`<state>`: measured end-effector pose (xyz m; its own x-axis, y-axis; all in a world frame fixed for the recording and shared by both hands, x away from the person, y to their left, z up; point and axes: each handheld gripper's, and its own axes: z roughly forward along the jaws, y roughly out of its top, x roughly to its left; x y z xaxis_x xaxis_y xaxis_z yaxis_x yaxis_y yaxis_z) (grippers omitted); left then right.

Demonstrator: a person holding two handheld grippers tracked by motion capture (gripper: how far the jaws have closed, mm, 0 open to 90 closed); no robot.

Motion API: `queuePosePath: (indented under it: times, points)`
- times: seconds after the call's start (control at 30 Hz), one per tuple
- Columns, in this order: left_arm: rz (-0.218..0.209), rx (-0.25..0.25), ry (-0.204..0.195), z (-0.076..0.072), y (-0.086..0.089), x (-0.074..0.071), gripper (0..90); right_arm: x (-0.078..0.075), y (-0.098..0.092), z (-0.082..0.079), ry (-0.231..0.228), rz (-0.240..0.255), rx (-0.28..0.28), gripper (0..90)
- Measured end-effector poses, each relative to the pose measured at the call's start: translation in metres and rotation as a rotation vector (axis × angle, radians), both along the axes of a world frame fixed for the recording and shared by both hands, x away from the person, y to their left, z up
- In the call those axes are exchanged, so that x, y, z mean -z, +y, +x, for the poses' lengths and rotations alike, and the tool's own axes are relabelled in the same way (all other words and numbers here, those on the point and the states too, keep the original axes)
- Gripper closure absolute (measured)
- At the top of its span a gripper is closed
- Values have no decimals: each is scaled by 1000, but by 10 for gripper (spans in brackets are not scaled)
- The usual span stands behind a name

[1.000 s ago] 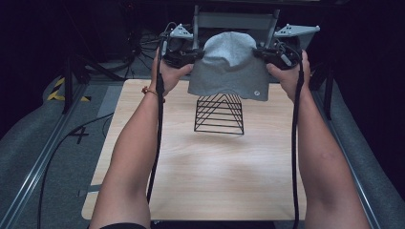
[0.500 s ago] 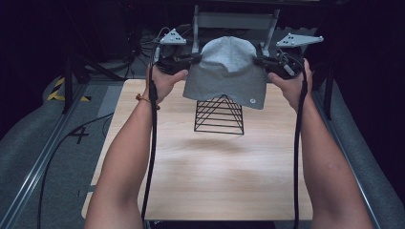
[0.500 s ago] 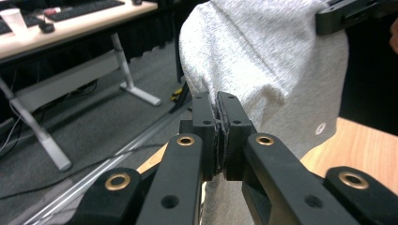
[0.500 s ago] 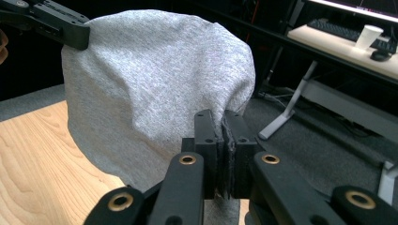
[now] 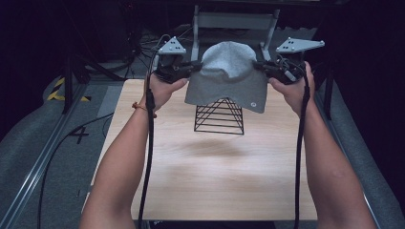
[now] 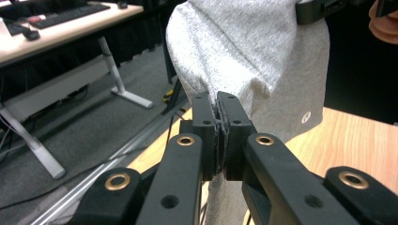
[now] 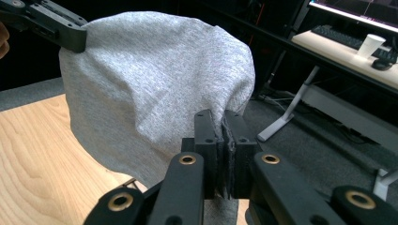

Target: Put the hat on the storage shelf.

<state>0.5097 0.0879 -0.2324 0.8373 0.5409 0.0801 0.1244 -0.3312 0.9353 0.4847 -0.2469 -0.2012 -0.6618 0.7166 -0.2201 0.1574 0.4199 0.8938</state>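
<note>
A grey knit beanie (image 5: pixel 228 76) hangs stretched between my two grippers above the far half of the table. My left gripper (image 5: pixel 191 70) is shut on the beanie's left edge, and its jaws pinch the grey fabric (image 6: pixel 244 56) tightly. On the opposite side my right gripper (image 5: pixel 260 67) is shut on the right edge, with the cloth (image 7: pixel 155 79) bulging out beyond the closed jaws. The beanie's lower rim hangs over the tip of a black wire rack (image 5: pixel 219 117) shaped like a pyramid. A small round logo (image 5: pixel 253 102) shows on the rim.
The light wooden table (image 5: pixel 215 176) is bare apart from the rack. A grey frame (image 5: pixel 236 21) stands behind the table's far edge. Cables trail from both grippers along my forearms. Desks with keyboards and a paper cup (image 7: pixel 371 44) stand in the room beyond.
Both hands have carried the beanie toward me and slightly lower, so it now hangs over the rack's peak. Both grips stayed the same.
</note>
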Motion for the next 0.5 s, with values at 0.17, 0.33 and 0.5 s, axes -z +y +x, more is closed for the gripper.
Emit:
queuePosePath:
  times: [0.17, 0.33, 0.5]
  points:
    - [20, -9, 17, 3, -1, 13, 870, 11, 1, 2, 14, -14, -2, 860]
    - [33, -11, 50, 7, -4, 35, 870, 31, 1, 6, 46, -18, -9, 859]
    - [59, -11, 79, 10, -7, 57, 870, 52, 4, 7, 74, -29, -29, 859]
